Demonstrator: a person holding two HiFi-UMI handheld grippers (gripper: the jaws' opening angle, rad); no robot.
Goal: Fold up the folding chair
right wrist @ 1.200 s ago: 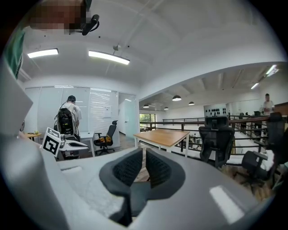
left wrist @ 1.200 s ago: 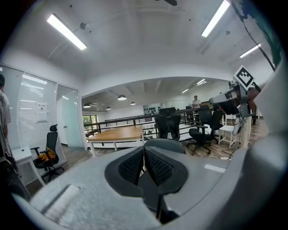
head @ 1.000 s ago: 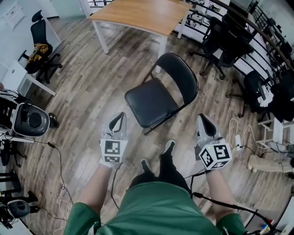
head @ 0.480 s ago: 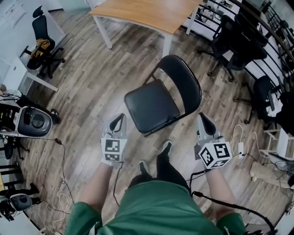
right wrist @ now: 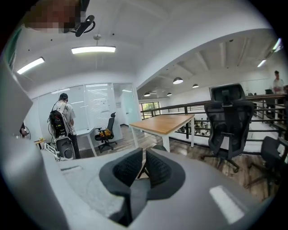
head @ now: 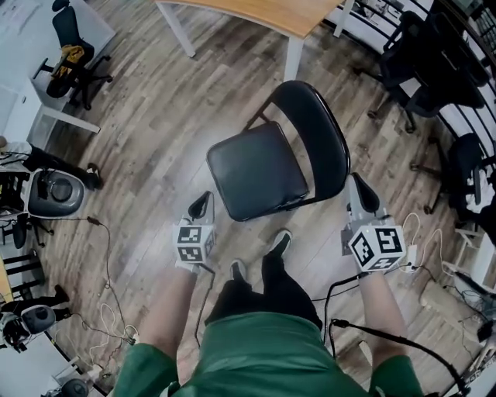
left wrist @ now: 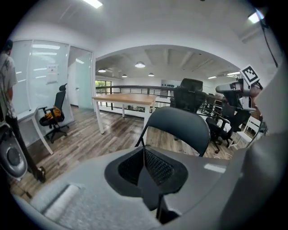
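A black folding chair (head: 263,167) stands unfolded on the wood floor, seat toward me and round backrest (head: 322,128) at the far right. My left gripper (head: 203,204) is shut and empty, just off the seat's near left corner. My right gripper (head: 361,190) is shut and empty too, beside the backrest's right edge, not touching it. In the left gripper view the chair's backrest (left wrist: 182,128) rises right behind the closed pads (left wrist: 145,158). In the right gripper view only a sliver of the chair (right wrist: 157,147) shows past the closed pads (right wrist: 143,167).
A wooden table (head: 263,12) with white legs stands beyond the chair. Black office chairs (head: 434,62) line the right side, another (head: 70,58) sits far left. Cables (head: 105,264) and equipment (head: 50,194) lie on the floor at left. A person (right wrist: 60,119) stands by the glass wall.
Both grippers have come closer to the chair; the right one has moved up beside the backrest. The chair now sits larger and nearer in the head view.
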